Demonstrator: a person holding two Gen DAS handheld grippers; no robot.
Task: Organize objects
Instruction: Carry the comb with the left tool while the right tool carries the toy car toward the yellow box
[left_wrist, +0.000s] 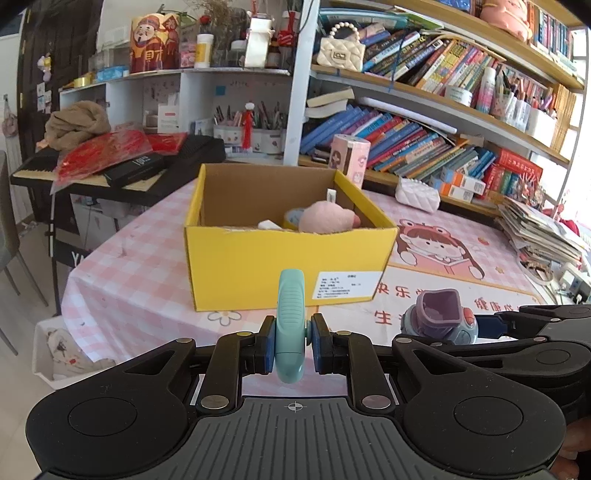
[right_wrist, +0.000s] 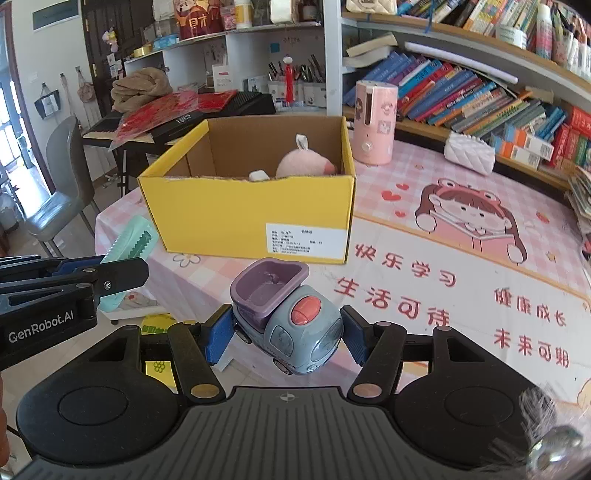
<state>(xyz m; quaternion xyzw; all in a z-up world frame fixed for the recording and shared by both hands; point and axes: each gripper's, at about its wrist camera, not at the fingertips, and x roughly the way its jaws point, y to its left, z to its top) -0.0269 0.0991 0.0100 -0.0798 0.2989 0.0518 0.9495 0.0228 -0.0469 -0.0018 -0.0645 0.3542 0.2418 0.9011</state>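
1. While hovering short of the yellow box (left_wrist: 288, 258), clamping a mint-green clip (left_wrist: 291, 325) upright in the left claw (left_wrist: 291, 341), pads pinching it from both sides.
2. Gripping a little grey-and-purple toy truck (right_wrist: 286, 321) in the right claw (right_wrist: 286, 338), blue pads pressing on its flanks, truck tilting nose-down toward the camera.
3. Sitting on the pink checked table (right_wrist: 443, 266), box open on top, already holding a pink plush (right_wrist: 303, 164) and a small white item (right_wrist: 258, 175) at the right end.
4. Probably carrying both toward the box for dropping in.
5. Risking a knock against the near box wall if coming in too low, since both claws seem to be sitting below the rim line.
6. Also risking the truck slipping, being rounded and tilted, or the two claws bumping, riding close side by side.
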